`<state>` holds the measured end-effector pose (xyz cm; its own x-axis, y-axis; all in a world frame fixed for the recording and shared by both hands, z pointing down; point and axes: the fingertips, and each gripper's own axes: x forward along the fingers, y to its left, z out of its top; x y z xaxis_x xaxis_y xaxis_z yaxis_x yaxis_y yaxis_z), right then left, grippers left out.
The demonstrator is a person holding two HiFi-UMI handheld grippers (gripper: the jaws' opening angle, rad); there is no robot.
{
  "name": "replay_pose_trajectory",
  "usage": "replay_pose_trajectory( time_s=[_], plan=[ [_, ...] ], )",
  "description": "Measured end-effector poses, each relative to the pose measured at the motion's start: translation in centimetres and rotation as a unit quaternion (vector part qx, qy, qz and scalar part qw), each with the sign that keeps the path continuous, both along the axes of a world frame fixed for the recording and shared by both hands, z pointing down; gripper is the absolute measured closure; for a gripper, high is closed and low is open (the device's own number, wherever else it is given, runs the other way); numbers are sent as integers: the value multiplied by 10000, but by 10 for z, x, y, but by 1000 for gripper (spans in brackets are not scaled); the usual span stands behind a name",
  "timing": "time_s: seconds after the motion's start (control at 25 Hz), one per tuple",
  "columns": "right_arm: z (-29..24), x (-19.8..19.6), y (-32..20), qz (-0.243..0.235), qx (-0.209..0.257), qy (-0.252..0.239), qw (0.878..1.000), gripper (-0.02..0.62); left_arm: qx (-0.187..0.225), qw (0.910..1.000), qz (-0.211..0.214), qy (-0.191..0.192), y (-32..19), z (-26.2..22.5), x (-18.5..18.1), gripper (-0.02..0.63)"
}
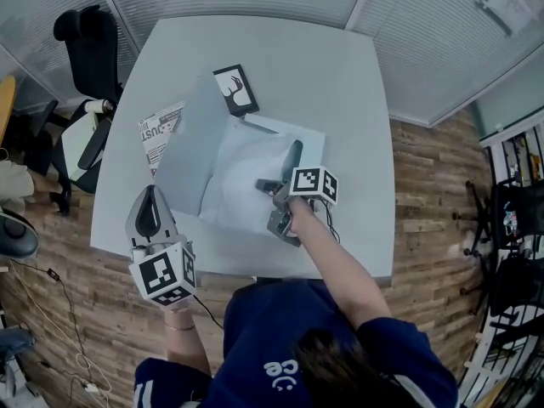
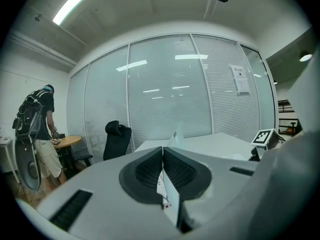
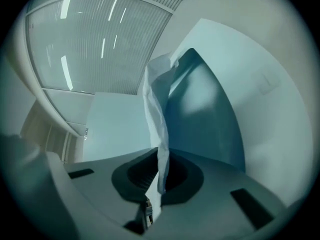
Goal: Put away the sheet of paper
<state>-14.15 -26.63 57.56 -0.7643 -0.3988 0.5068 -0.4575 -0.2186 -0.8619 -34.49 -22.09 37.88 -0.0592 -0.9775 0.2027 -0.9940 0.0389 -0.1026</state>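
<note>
A white sheet of paper lies bowed on the white table, inside an open grey folder. My right gripper is shut on the paper's right edge; in the right gripper view the paper rises from between the pads, with the folder's inner face behind it. The folder's grey cover stands raised at the left. My left gripper is shut on its lower corner, and in the left gripper view a thin sheet edge shows pinched between the shut pads of that gripper.
A black card with a deer picture lies behind the folder. A newspaper lies at the table's left edge. A black office chair stands beyond the table's left side. A person stands far off by a round desk.
</note>
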Motion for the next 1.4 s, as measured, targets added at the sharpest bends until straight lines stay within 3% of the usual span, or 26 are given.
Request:
replay_pose_trajectory(
  time_s=[0.24,0.44,0.6,0.96,1.24,1.4],
  plan=[
    [12,15,11,64,-266,453,9986,588,10,10000,20,-50,0,-1,1,598],
    [25,12,34,-236,-609,784,9948,588,20,9999,99,-76,1,-4,6,598],
    [35,17,30,13,-982,769,9922,588,30,9997,204,-118,4,-5,14,598],
    [26,43,-24,-46,346,1744,9841,588,12,9995,320,-41,6,-6,20,598],
    [15,37,-42,-432,1399,2573,9552,586,-13,9992,402,-5,9,-5,23,598],
    [14,34,-40,-713,1413,2554,9538,585,-6,9990,446,2,10,-6,26,598]
  ],
)
